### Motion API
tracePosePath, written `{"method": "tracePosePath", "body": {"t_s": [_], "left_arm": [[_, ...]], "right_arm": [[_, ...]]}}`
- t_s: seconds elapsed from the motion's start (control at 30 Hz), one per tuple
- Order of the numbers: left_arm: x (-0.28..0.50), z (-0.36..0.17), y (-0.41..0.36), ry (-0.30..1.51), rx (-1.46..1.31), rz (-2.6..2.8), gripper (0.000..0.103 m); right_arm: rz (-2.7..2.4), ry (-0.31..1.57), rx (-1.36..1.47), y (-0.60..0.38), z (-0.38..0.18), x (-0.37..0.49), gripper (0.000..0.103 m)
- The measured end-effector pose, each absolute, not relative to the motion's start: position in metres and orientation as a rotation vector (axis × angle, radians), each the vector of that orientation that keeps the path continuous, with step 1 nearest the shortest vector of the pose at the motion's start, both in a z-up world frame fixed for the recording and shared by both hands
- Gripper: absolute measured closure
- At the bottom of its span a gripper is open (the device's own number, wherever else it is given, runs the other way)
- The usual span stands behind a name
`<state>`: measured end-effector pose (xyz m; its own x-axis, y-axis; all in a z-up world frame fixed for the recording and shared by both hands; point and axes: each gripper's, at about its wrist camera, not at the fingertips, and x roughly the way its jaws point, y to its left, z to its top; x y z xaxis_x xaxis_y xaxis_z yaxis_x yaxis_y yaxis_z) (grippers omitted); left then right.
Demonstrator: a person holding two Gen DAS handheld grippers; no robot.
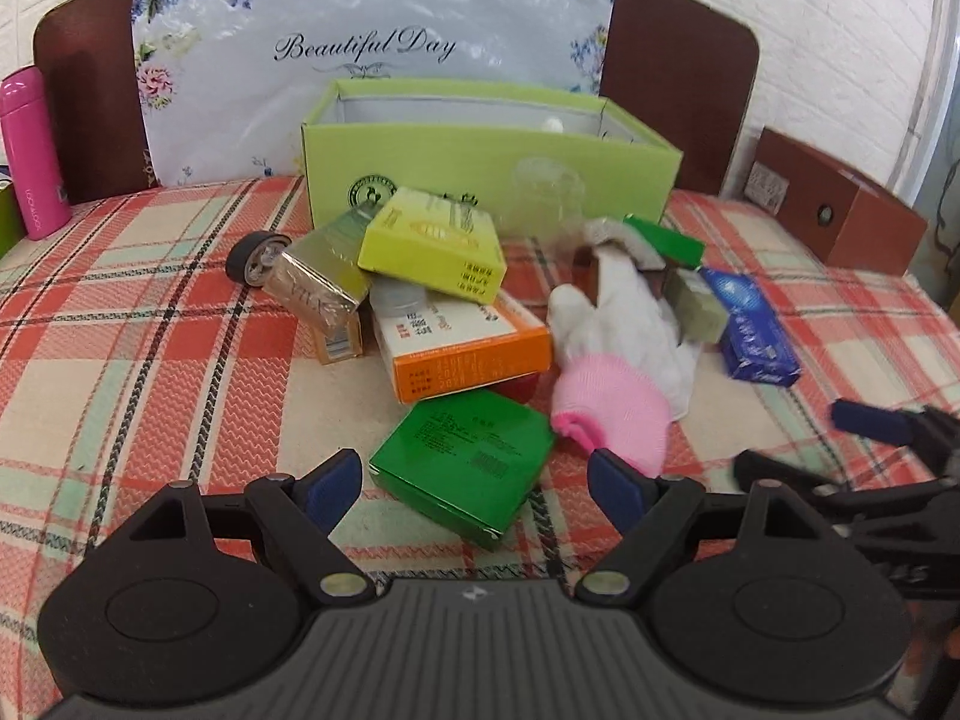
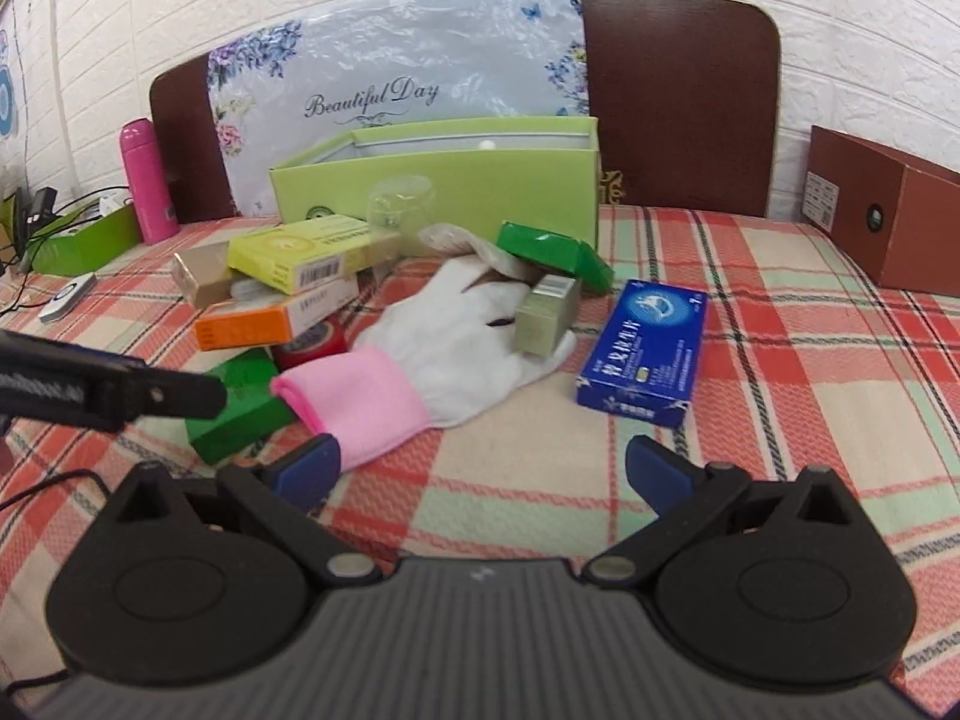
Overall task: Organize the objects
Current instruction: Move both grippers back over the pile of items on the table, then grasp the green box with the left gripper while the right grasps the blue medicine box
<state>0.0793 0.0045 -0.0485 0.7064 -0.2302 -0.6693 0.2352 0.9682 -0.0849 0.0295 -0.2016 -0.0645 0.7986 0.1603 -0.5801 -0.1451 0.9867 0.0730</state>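
Note:
A pile of small things lies on the plaid cloth before an open light-green box. My left gripper stands open, its blue pads on either side of a flat green box without touching it. Behind that lie an orange box, a yellow-green box, a gold box and a white glove with a pink cuff. My right gripper is open over bare cloth, just short of the glove and a blue box. The left gripper's arm shows at the left.
A pink bottle stands at the far left, a brown box at the far right. A floral bag leans on the dark headboard behind the light-green box. A small black wheel, a clear cup and a red tape roll lie in the pile.

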Motion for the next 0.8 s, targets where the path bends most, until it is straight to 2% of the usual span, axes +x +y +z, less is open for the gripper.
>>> {"method": "tracePosePath", "body": {"t_s": [0.13,0.2,0.47,0.53,0.63,0.67,0.7,0.73,0.8], "left_arm": [[0.091,-0.064,0.006,0.79,0.008,-0.216,0.019],[0.087,-0.065,0.009,0.764,0.013,-0.22,0.032],[0.072,-0.06,0.008,0.789,0.019,-0.24,0.032],[0.07,-0.061,0.004,0.783,0.039,-0.237,0.032],[0.071,-0.061,0.004,0.785,0.037,-0.235,0.032],[0.071,-0.061,0.005,0.786,0.033,-0.236,0.032],[0.071,-0.061,0.006,0.786,0.029,-0.239,0.032],[0.071,-0.061,0.007,0.785,0.027,-0.243,0.032],[0.069,-0.061,0.008,0.785,0.031,-0.25,0.032]], "right_arm": [[0.126,0.611,0.043,-0.214,-0.063,0.031,0.0],[0.114,0.604,0.04,-0.218,-0.063,0.032,0.0],[-0.042,0.612,0.044,-0.238,-0.071,0.076,0.0],[-0.053,0.619,0.068,-0.242,-0.074,0.091,0.003],[-0.066,0.643,0.077,-0.244,-0.08,0.11,0.013],[-0.069,0.651,0.074,-0.244,-0.082,0.113,0.02],[-0.069,0.66,0.073,-0.245,-0.084,0.115,0.034],[-0.055,0.664,0.085,-0.247,-0.084,0.113,0.042],[-0.026,0.669,0.094,-0.248,-0.083,0.106,0.044]]}}
